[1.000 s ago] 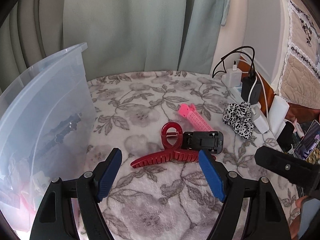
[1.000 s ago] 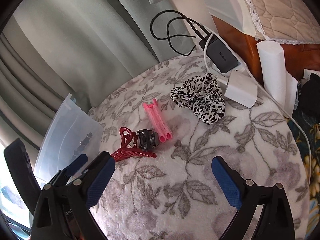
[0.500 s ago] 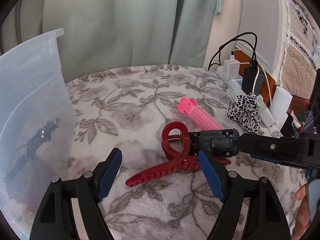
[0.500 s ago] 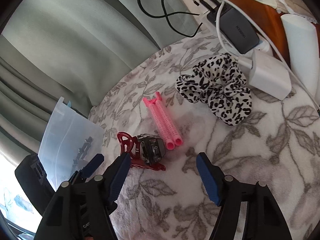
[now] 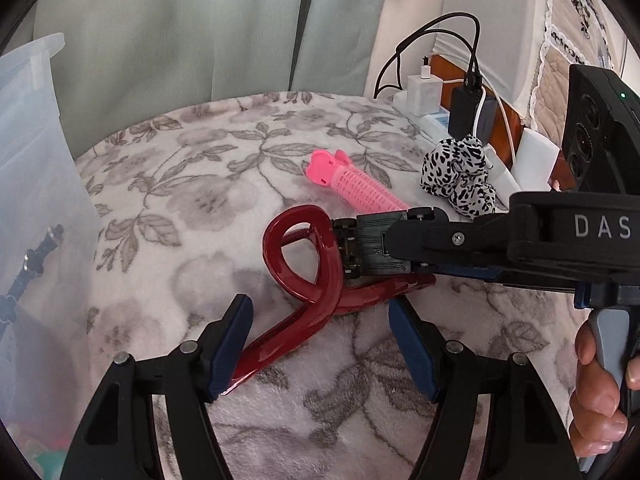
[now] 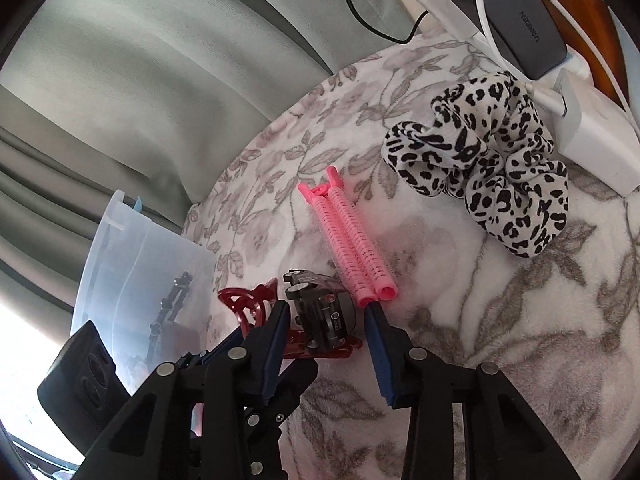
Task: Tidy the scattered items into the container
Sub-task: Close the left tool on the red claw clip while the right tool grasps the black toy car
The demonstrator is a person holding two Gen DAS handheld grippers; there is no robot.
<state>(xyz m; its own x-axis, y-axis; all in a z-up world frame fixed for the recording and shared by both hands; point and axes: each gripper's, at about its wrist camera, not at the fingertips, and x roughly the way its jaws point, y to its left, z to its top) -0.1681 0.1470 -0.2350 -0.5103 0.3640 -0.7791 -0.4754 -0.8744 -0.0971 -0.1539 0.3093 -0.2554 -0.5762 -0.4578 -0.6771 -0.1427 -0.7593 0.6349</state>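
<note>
A dark red claw hair clip (image 5: pixel 304 280) lies on the floral blanket. A small black toy car (image 5: pixel 368 244) rests upside down against it. My left gripper (image 5: pixel 320 336) is open, its blue pads on either side of the clip's long toothed end. My right gripper (image 6: pixel 328 340) is open but narrow, one finger on each side of the toy car (image 6: pixel 324 312), close to it. The red clip (image 6: pixel 248 304) shows just left of the car. A pink hair roller (image 6: pixel 352 236) and a leopard-print scrunchie (image 6: pixel 488 160) lie farther back. The clear plastic container (image 5: pixel 36 200) stands at the left.
Chargers, a black power brick (image 6: pixel 524 32) and cables crowd the far right edge beside a wooden headboard. Green curtains hang behind. The container (image 6: pixel 140 272) holds a dark beaded strap. A hand (image 5: pixel 600 392) grips the right tool's trigger.
Both grippers have moved forward and down. The right gripper's fingers have narrowed around the toy car. The left gripper now straddles the red clip.
</note>
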